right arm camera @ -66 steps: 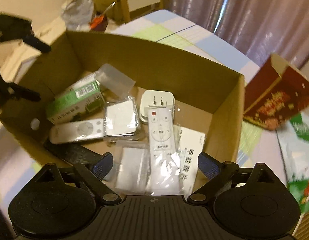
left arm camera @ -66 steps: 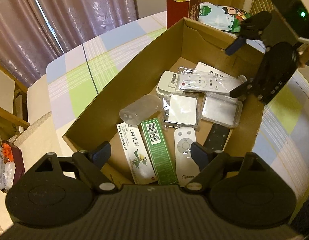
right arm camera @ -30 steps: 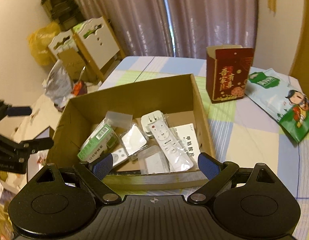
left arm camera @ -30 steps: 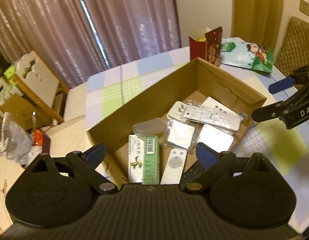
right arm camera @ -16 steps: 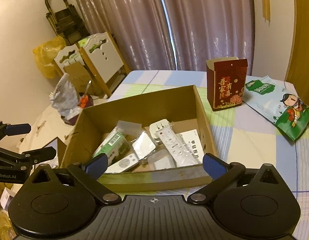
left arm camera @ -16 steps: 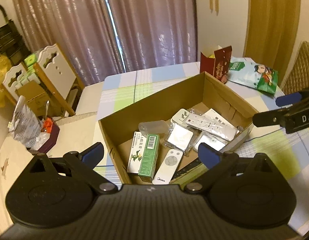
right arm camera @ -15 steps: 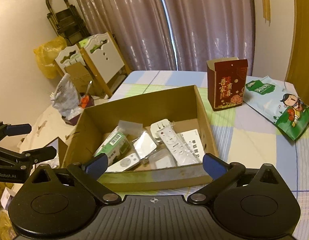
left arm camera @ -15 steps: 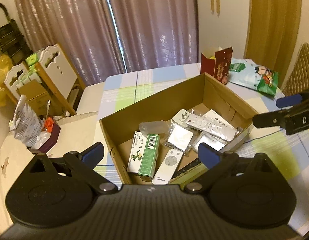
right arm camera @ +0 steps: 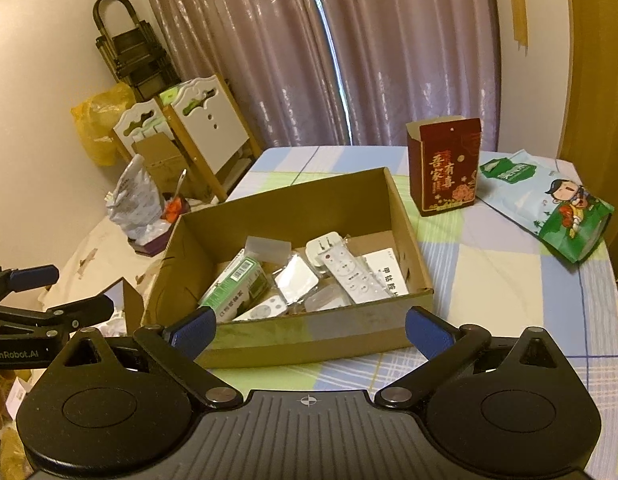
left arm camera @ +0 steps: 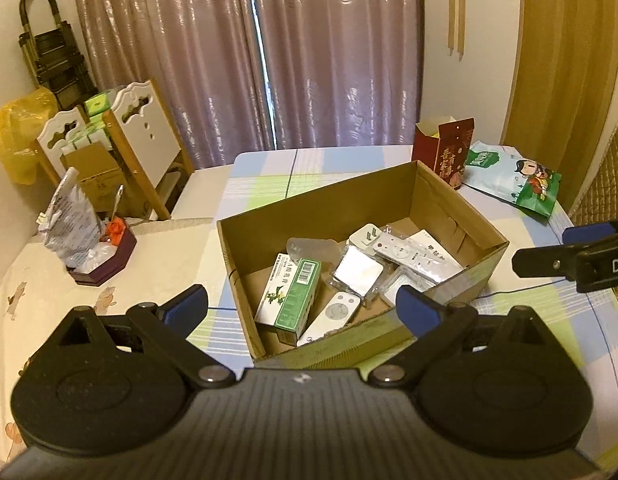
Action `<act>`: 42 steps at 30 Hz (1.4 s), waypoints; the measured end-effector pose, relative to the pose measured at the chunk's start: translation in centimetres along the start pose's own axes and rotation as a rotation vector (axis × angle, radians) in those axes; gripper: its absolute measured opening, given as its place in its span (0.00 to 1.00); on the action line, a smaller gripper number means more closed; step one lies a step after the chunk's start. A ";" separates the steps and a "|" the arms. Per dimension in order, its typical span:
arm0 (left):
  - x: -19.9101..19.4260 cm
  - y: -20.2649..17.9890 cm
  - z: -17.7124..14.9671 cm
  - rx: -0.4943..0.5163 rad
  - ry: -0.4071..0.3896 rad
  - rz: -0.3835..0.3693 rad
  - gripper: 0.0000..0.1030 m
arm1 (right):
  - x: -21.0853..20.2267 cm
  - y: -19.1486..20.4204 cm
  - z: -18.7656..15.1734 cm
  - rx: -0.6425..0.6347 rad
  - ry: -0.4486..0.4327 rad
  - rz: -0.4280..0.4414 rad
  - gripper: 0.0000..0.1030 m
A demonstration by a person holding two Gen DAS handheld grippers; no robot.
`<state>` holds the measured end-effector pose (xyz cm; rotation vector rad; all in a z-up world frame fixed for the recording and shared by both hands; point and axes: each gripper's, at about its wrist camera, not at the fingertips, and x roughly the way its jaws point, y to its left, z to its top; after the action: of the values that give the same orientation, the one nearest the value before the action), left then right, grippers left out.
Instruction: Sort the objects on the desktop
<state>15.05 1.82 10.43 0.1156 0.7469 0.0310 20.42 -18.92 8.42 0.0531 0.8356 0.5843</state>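
An open cardboard box point(left arm camera: 329, 208) point(right arm camera: 289, 208) stands on the checked tablecloth. Inside lie a green medicine box point(left arm camera: 299, 300) point(right arm camera: 233, 284), a plain white remote point(left arm camera: 333, 316) point(right arm camera: 265, 308), a plastic-wrapped white remote point(left arm camera: 413, 254) point(right arm camera: 349, 272), a white plug adapter point(left arm camera: 365, 234) point(right arm camera: 325, 246) and clear packets. My left gripper point(left arm camera: 301, 306) hangs open above the box's near left corner, holding nothing. Before the box's front wall, my right gripper point(right arm camera: 311, 328) stands wide open and empty. Each gripper's fingers point(left arm camera: 549, 260) point(right arm camera: 81, 312) show at the edge of the other's view.
A red gift box point(left arm camera: 445, 156) point(right arm camera: 445, 168) and a green-and-white snack bag point(left arm camera: 513, 180) point(right arm camera: 549, 196) sit behind the cardboard box to its right. White-backed chairs point(left arm camera: 141, 132) and a purple box point(left arm camera: 101, 256) with a plastic bag stand off the table's left side.
Both grippers have drawn back and upward from the box, which now looks smaller and farther off. The right jaws spread slightly wider. The box's contents have not moved.
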 end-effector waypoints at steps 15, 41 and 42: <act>-2.1 -1.6 -2.4 -0.065 -0.012 0.017 0.96 | -1.2 -0.2 -2.4 -0.015 -0.001 -0.018 1.00; -3.5 -3.2 -5.0 -0.084 -0.025 0.082 0.96 | -1.8 1.2 -3.9 -0.109 0.024 -0.080 1.00; -3.5 -3.3 -5.1 -0.084 -0.025 0.081 0.96 | -1.8 1.2 -4.0 -0.112 0.024 -0.080 1.00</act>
<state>8.96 -1.24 8.74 0.0662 0.7148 0.1382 16.08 -19.49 7.29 -0.0894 0.8234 0.5564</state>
